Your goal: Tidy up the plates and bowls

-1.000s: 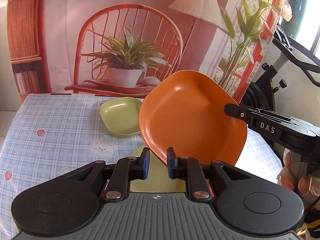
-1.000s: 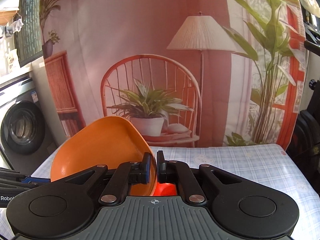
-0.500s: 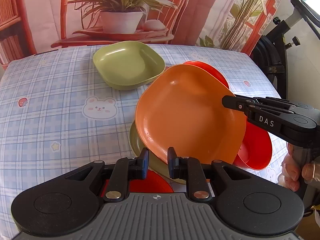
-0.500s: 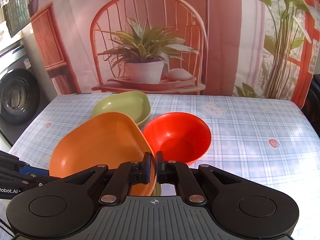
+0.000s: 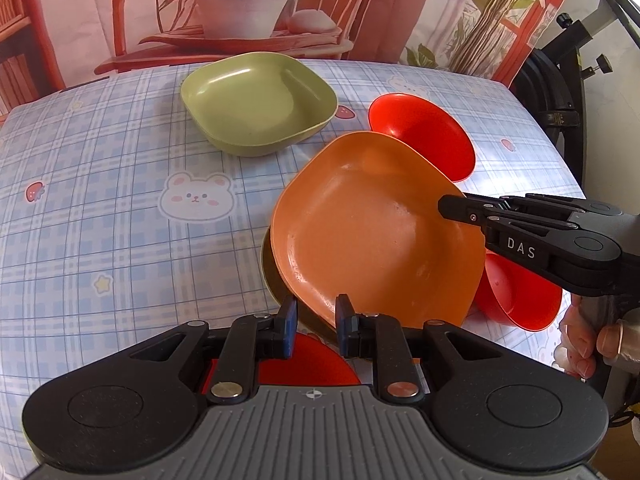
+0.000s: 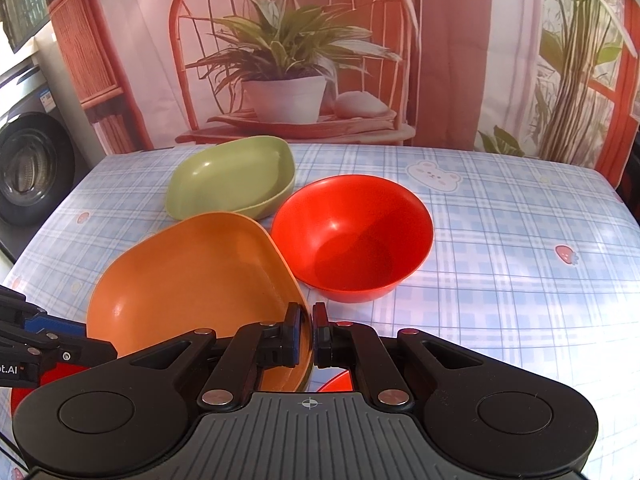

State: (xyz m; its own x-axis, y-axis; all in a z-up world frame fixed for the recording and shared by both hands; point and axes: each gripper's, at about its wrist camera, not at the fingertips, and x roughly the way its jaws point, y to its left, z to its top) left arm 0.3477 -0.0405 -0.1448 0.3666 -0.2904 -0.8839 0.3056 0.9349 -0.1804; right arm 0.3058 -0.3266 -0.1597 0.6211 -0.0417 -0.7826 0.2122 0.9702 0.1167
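An orange square plate (image 5: 376,232) hangs low over an olive plate (image 5: 269,276) whose edge shows under it. My right gripper (image 6: 307,334) is shut on the orange plate's right rim (image 6: 200,276); it also shows in the left wrist view (image 5: 444,204). My left gripper (image 5: 312,324) straddles the plate's near rim with a gap between the fingers. A green square bowl (image 5: 260,102) sits at the back. A red bowl (image 6: 352,236) stands right of the plate. Another red bowl (image 5: 520,296) lies near the right edge, and a red dish (image 5: 308,364) shows under my left gripper.
The table has a blue checked cloth (image 5: 120,200) with bear and strawberry prints. A printed backdrop (image 6: 280,60) hangs behind it. An exercise bike (image 5: 568,80) stands at the right, a washing machine (image 6: 28,168) at the left.
The orange plate has come down from nearly upright to almost flat over the olive plate. Both grippers have tilted down and moved forward over the table.
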